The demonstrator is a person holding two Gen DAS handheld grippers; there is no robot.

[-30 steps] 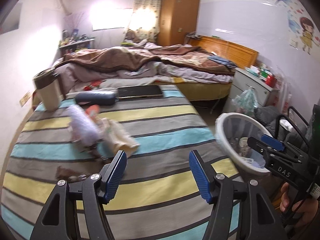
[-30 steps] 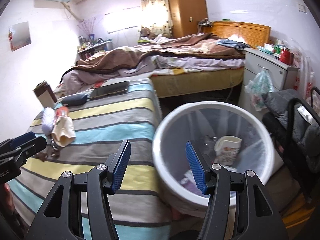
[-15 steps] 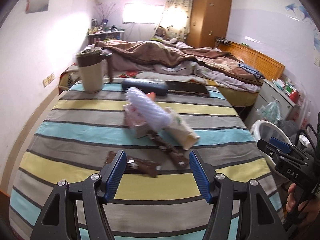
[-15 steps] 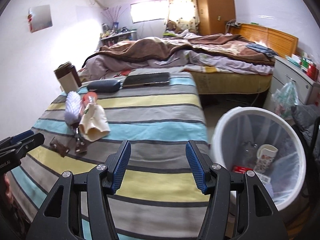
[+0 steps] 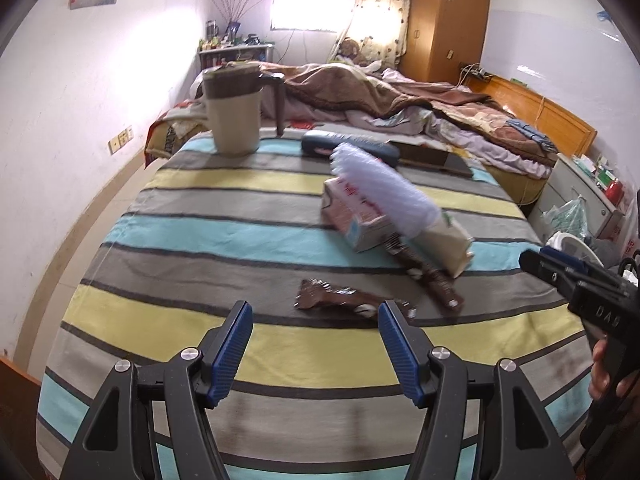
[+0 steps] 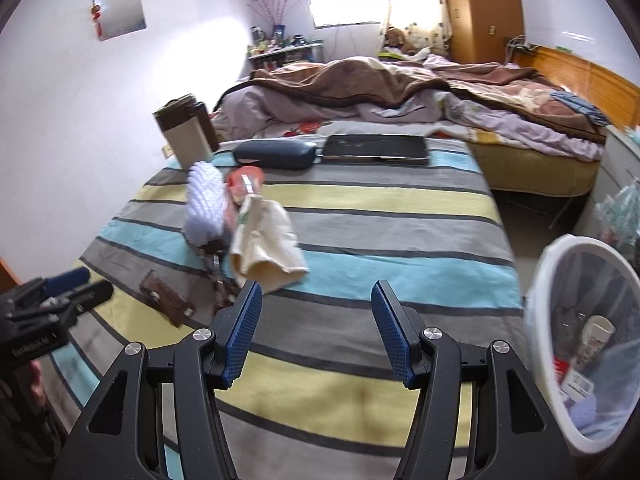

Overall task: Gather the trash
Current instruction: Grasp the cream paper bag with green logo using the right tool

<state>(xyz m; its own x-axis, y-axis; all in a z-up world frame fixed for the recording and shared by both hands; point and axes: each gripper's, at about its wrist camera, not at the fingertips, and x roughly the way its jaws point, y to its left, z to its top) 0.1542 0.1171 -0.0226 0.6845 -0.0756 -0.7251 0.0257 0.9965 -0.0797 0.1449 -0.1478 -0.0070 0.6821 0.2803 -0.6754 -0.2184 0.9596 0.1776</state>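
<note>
Roughly midway, I'd judge: brown wrapper, carton and foam sleeve lie on the striped table; bin beside it holds some trash. Left fingers and right fingers spread, empty.

Lidded jug, dark case, flat tablet on striped cloth.

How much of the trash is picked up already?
Some is done: the bin already holds a cup and scraps. Nothing is in hand; the left gripper and right gripper are both open. Left on the blanket: a brown wrapper just ahead of the left gripper, another wrapper, a carton, white foam and a beige bag.
</note>
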